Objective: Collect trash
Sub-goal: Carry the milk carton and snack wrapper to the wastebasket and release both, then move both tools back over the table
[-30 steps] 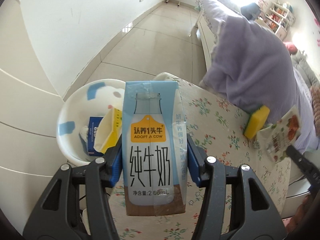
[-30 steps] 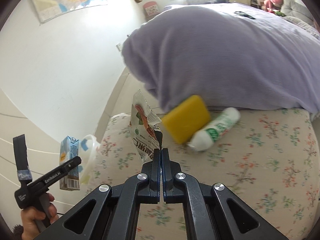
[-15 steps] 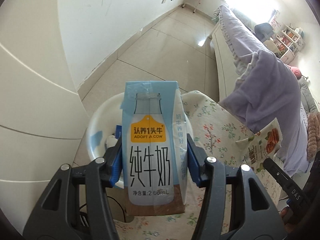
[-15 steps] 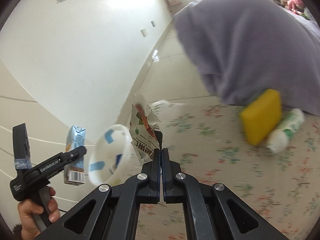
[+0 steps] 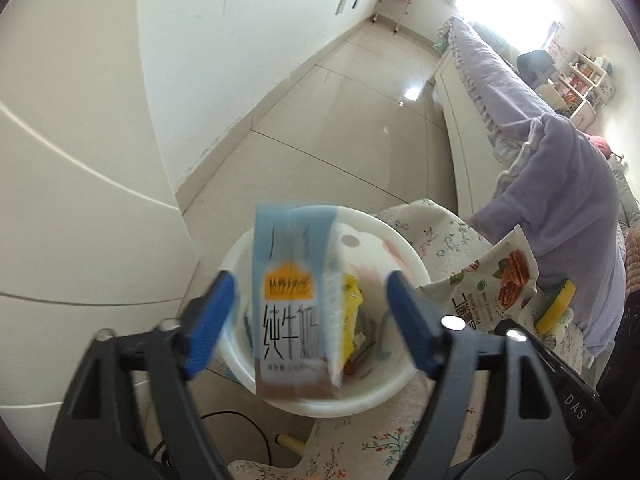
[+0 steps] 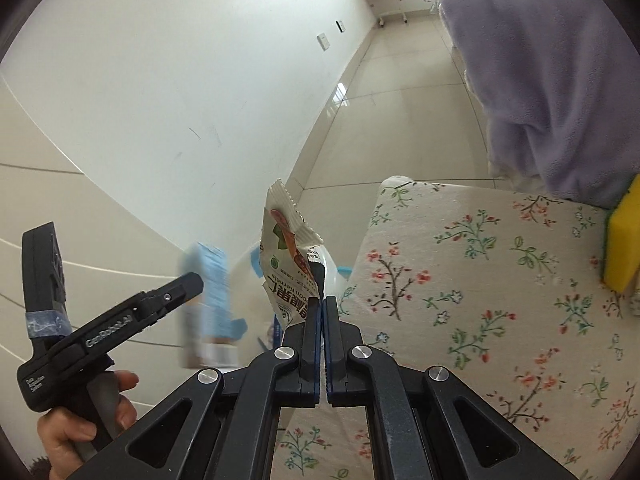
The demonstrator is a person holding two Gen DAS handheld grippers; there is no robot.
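Observation:
A blue and white milk carton (image 5: 294, 300) hangs blurred between the spread jaws of my left gripper (image 5: 308, 320), whose blue pads stand clear of it on both sides as the jaws are opening. It is over a white bin (image 5: 376, 396) that holds a yellow wrapper and other litter. The right wrist view shows the same carton (image 6: 210, 300) as a blur beside the left gripper (image 6: 120, 322). My right gripper (image 6: 321, 308) is shut on the lower edge of a white nut snack packet (image 6: 286, 256), also seen at the right of the left wrist view as the snack packet (image 5: 492, 284).
A floral-covered surface (image 6: 480, 280) lies right of the bin. A yellow sponge (image 6: 622, 248) sits at its far right under a lilac blanket (image 6: 552, 80). Tiled floor (image 5: 360, 120) and a white wall (image 5: 240, 60) lie beyond. A hand (image 6: 80, 428) grips the left tool.
The left jaws have spread and let go of the milk carton, which now drops blurred over the bin. Both grippers have moved left toward the bin, the right one carrying the packet.

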